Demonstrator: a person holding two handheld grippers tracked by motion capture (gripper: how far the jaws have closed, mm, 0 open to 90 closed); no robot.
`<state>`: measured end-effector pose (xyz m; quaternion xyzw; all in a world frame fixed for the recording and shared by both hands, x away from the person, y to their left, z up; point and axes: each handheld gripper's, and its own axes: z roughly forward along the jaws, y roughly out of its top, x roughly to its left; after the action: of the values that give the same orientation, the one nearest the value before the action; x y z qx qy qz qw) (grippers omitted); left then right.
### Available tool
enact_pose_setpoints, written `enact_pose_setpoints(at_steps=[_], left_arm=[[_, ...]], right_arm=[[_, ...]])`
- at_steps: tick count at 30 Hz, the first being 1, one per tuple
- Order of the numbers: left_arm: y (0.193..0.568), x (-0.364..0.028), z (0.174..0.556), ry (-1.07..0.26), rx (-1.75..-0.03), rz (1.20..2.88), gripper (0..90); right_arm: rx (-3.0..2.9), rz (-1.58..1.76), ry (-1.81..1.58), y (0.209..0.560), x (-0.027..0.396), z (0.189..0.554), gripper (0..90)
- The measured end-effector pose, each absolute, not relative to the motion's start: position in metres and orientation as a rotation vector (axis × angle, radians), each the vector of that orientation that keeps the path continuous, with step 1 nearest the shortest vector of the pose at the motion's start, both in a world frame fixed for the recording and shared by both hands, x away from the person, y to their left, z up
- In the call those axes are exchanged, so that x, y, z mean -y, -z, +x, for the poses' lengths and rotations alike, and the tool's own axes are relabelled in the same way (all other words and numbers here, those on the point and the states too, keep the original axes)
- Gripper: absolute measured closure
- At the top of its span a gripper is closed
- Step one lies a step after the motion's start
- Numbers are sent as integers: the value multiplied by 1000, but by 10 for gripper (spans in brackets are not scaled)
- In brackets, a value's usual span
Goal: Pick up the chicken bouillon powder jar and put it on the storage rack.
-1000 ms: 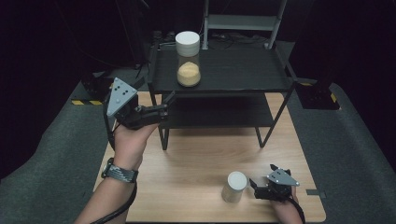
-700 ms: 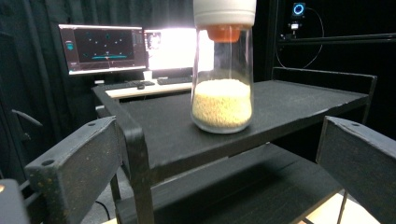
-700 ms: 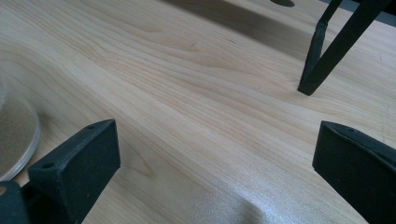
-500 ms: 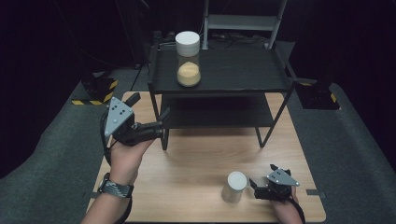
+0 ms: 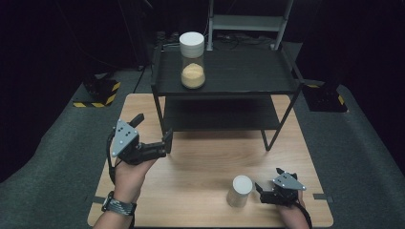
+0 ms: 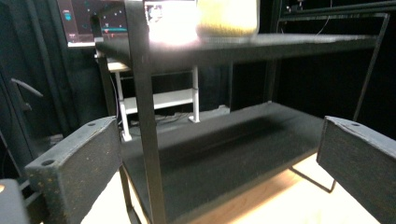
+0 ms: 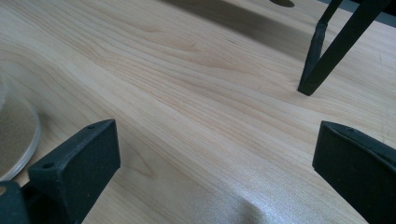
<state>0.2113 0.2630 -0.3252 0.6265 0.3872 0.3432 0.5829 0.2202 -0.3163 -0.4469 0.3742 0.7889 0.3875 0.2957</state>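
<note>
Movement is showing mainly on your left: you are drawing the left gripper [image 5: 168,141] back from the shelf unit [image 5: 224,76] and down toward the desk's [image 5: 191,167] left edge, so it is now sitting lower and nearer to you than half a second ago, just beside the unit's front-left leg. Its jaws are standing spread wide with nothing between them, and in the left gripper view they are framing that leg and the dark lower shelf [image 6: 224,144].

You are keeping the right gripper [image 5: 259,193] where it was, near the desk's front-right corner, jaws parted and empty, pointing left at the short jar [image 5: 239,191]. That jar, white-lidded, is standing upright on the desk just beside the gripper and apart from it; its spot is unchanged. In the right gripper view its clear wall is showing at the left edge with a sandy fill [image 7: 11,135] inside.

On the top shelf, toward its left end, the tall jar [image 5: 192,59] is standing upright under a white lid, holding a yellow-orange granular fill in its lower part; it has not moved either.
</note>
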Motion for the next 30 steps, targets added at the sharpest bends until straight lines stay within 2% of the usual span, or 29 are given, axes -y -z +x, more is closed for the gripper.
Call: enact_pose_setpoints(at_steps=[18, 30], left_arm=[[389, -269, 201, -764, -961, 1540, 4], [428, -271, 198, -683, -1034, 1583, 4]], right_arm=[[-2101, 987, -1021, 447, 315, 220, 2], [-2101, 983, -1013, 447, 313, 220, 2]])
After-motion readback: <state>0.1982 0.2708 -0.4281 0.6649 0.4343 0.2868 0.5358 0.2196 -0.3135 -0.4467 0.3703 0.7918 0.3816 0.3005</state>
